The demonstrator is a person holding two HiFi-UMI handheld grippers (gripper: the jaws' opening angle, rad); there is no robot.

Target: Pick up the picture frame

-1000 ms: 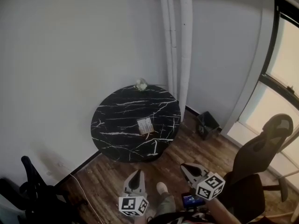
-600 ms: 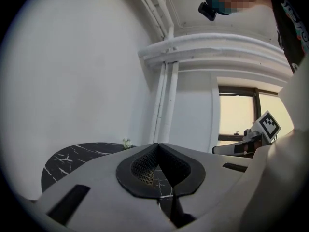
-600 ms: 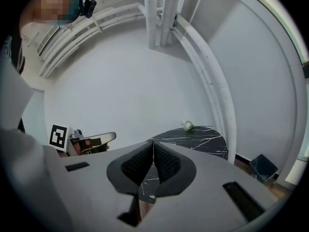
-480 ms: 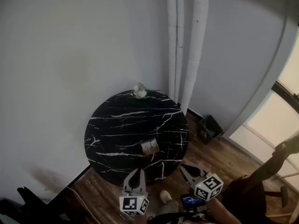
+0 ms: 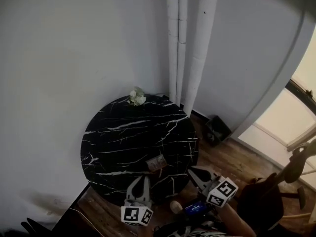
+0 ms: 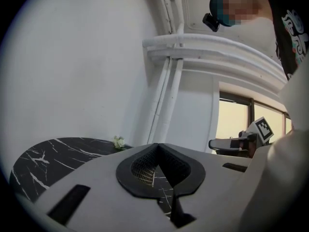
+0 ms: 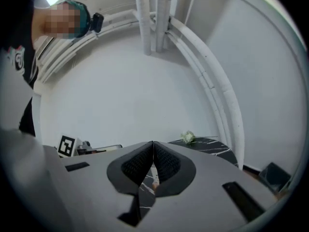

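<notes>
A small picture frame (image 5: 156, 162) stands on the round black marble table (image 5: 123, 137), near its front edge. In the left gripper view a slice of the frame (image 6: 144, 174) shows through the gap behind the jaws. My left gripper (image 5: 140, 182) is shut and empty, at the table's front edge, a little left of the frame. My right gripper (image 5: 194, 172) is shut and empty too, just off the table's front right rim. Both point level toward the wall, with their tips (image 6: 158, 145) (image 7: 153, 142) pressed together.
A small white flower bunch (image 5: 136, 97) sits at the table's far edge. White pipes (image 5: 183, 43) run up the wall behind. A dark bin (image 5: 217, 130) stands on the wooden floor at the right, and an office chair (image 5: 269, 196) is at my right.
Both grippers have moved forward to the table's front edge. The table and frame now lie closer and lower in the head view. Both jaws stayed shut.
</notes>
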